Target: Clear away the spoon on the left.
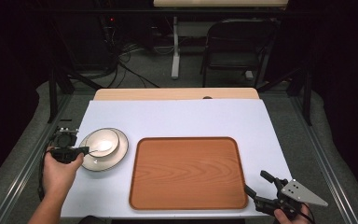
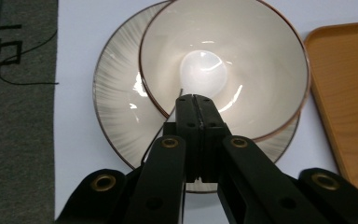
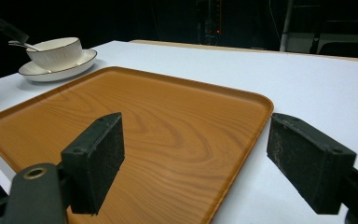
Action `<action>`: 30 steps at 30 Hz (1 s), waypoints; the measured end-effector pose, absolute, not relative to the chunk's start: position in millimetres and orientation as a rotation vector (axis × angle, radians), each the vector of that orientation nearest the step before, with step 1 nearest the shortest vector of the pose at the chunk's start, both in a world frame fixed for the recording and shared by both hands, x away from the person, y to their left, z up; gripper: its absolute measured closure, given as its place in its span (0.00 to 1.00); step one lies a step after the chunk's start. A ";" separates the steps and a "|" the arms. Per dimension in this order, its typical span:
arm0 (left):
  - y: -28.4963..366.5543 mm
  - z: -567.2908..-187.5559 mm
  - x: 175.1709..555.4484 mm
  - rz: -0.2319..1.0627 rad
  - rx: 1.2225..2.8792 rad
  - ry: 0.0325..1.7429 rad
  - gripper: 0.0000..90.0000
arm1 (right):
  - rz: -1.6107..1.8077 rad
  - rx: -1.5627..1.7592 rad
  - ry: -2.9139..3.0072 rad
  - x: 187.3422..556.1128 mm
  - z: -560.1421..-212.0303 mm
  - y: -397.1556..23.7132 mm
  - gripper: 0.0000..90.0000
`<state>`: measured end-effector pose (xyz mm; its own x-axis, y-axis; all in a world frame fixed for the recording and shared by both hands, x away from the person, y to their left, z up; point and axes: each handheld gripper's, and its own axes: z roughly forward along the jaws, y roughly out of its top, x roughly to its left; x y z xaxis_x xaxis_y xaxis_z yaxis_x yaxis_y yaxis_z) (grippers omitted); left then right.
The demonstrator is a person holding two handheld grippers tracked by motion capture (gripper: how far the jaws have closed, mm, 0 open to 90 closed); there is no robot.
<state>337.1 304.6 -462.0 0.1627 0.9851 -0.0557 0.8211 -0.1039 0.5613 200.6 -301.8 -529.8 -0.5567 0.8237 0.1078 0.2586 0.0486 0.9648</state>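
A cream bowl [image 1: 105, 138] stands on a ribbed cream plate [image 1: 118, 157] at the left of the white mat. A metal spoon [image 2: 204, 72] lies in the bowl, its thin handle reaching over the rim. My left gripper [image 2: 193, 98] is shut on that handle, jaws pressed together, at the bowl's near-left side [image 1: 86, 150]. In the right gripper view the bowl [image 3: 56, 53], the spoon handle [image 3: 22, 45] and the left gripper [image 3: 9, 30] sit far off at upper left. My right gripper [image 3: 196, 154] stands open and holds nothing, by the wooden tray's [image 1: 186, 172] near right corner [image 1: 255, 182].
The white mat [image 1: 177, 119] covers a wooden table whose far edge [image 1: 177, 93] shows. The tray [image 3: 158, 116] has nothing on it. Behind the table stand a black chair [image 1: 237, 42] and a white table leg [image 1: 175, 46]. Grey floor lies on both sides.
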 end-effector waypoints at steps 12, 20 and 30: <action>296.7 -460.1 329.6 0.463 2.022 1.667 1.00 | 1.536 1.092 1.848 200.6 -529.7 -302.0 0.20; 298.7 -461.2 327.0 0.495 2.047 1.674 1.00 | 1.528 1.082 1.846 200.5 -529.7 -302.6 0.20; 317.8 -471.6 341.0 0.558 1.976 1.743 1.00 | 1.532 1.089 1.846 200.4 -529.8 -302.2 0.20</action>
<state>341.0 317.8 -471.6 0.1221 0.9925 0.0086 0.8130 -0.1050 0.5727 200.4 -302.2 -529.8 -0.5539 0.8253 0.1100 0.2602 0.0460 0.9645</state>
